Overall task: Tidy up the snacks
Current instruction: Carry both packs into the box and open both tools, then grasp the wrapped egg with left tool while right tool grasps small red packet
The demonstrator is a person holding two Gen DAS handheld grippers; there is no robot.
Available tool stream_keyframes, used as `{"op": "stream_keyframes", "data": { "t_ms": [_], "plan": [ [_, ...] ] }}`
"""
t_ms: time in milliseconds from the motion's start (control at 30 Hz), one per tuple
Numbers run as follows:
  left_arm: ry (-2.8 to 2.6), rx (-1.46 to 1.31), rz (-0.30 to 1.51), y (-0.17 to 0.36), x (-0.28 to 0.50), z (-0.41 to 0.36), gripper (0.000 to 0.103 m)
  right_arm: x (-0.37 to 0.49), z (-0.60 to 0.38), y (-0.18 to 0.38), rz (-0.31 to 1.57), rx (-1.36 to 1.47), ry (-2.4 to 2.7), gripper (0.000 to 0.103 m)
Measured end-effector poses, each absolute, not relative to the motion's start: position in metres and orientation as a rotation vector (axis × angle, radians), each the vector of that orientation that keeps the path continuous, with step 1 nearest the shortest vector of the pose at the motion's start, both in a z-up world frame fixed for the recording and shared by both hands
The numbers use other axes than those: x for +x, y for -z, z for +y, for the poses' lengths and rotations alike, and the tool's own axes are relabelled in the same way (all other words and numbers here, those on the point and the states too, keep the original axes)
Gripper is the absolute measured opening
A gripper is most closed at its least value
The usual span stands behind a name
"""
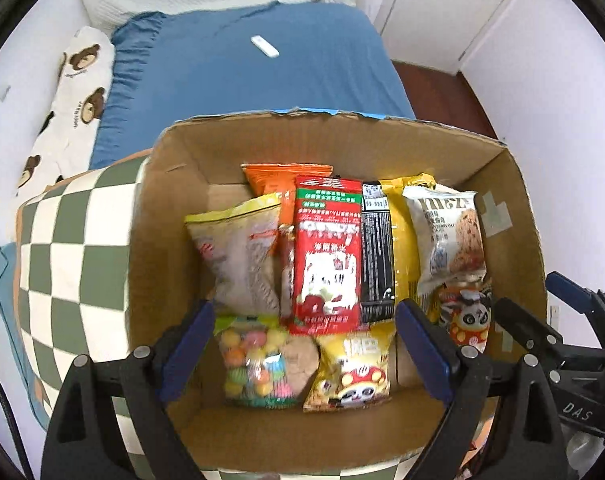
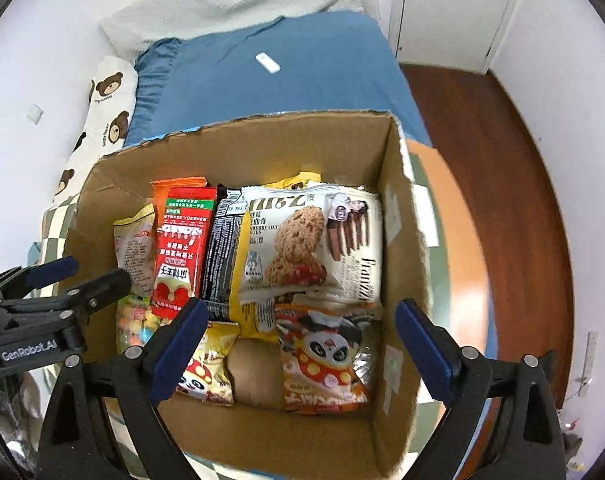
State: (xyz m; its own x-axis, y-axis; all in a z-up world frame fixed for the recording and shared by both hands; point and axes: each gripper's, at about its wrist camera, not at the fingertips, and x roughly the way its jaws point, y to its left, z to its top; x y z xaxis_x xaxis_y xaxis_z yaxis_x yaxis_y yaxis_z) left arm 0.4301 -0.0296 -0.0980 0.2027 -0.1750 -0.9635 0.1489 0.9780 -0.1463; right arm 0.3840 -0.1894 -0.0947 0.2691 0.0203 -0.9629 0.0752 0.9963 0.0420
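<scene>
An open cardboard box point(image 1: 170, 208) holds several snack packs: a red pack point(image 1: 328, 256), a white cookie pack point(image 1: 448, 236), a clear bag of coloured candies point(image 1: 254, 360), a yellow panda pack point(image 1: 354, 372) and an orange panda pack point(image 1: 468, 318). The box point(image 2: 394, 184), red pack point(image 2: 180, 248), cookie pack point(image 2: 290, 236) and orange panda pack point(image 2: 326, 356) also show in the right wrist view. My left gripper point(image 1: 306, 344) is open and empty above the box's near side. My right gripper point(image 2: 302, 344) is open and empty above the box.
The box rests on a green-and-white checkered cushion point(image 1: 74, 240) on a bed with a blue sheet point(image 1: 262, 72). A small white remote point(image 1: 264, 46) lies on the sheet. A bear-print pillow point(image 1: 74, 92) lies at the left. Wooden floor point(image 2: 502, 160) lies to the right.
</scene>
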Motion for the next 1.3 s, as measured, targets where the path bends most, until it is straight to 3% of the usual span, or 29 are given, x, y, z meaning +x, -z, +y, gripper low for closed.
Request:
{"op": "stream_keyframes", "data": {
  "t_ms": [900,1033,1100,1133,1300],
  "plan": [
    [0.156,-0.026,0.91,-0.014,0.262,-0.001,0.092,0.215,-0.162,-0.013,0.966,0.059,0.01,0.097],
    [0.131,-0.042,0.936,0.001,0.249,0.007,0.092,0.197,-0.171,-0.01,0.966,0.141,-0.005,0.096],
    [0.114,-0.051,0.976,0.018,0.242,0.011,0.092,0.186,-0.181,0.002,0.978,0.195,-0.008,0.085],
    [0.104,-0.05,0.997,0.028,0.238,0.013,0.092,0.182,-0.187,0.014,1.005,0.223,-0.009,0.075],
    [0.05,-0.038,1.107,0.083,0.226,0.024,0.092,0.168,-0.218,0.069,1.125,0.271,0.075,0.074]
  ]
}}
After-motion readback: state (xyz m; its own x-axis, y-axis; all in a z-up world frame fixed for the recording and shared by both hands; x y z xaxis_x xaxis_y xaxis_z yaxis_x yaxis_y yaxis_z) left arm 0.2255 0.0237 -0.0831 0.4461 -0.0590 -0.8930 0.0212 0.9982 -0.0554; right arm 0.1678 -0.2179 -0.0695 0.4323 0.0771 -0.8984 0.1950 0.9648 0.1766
